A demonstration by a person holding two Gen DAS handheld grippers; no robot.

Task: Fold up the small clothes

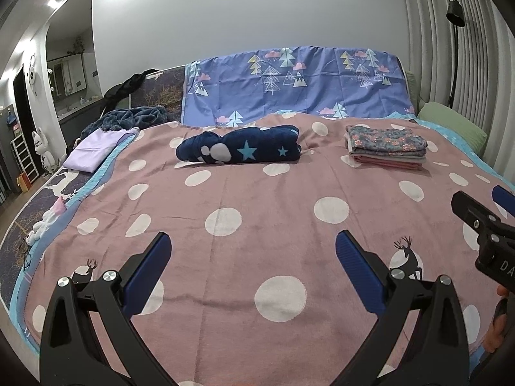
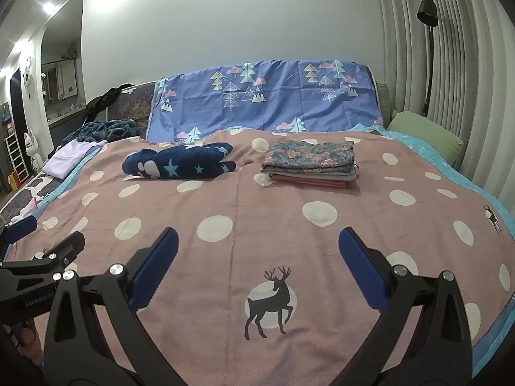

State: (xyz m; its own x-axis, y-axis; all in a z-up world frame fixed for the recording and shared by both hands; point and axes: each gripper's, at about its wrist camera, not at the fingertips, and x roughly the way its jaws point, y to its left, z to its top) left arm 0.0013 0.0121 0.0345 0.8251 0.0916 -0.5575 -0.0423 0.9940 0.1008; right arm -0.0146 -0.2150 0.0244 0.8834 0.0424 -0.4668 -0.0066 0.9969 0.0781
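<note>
A dark blue garment with stars (image 1: 239,144) (image 2: 180,160) lies bundled on the pink polka-dot blanket (image 1: 257,193) (image 2: 273,209), far ahead of both grippers. To its right stands a stack of folded clothes (image 1: 386,146) (image 2: 310,164), floral piece on top. My left gripper (image 1: 252,252) hovers open over the near blanket, nothing between its blue pads. My right gripper (image 2: 257,247) is open too, above a deer print (image 2: 270,302). Each gripper shows at the edge of the other's view: the right one (image 1: 482,222), the left one (image 2: 38,244).
A purple tree-print sheet (image 1: 289,83) drapes over the headboard. A lilac cloth (image 1: 93,151) and a dark crumpled blanket (image 1: 128,117) lie at the bed's left side. A green pillow (image 1: 450,125) and a floor lamp (image 1: 455,13) stand right, by the curtains.
</note>
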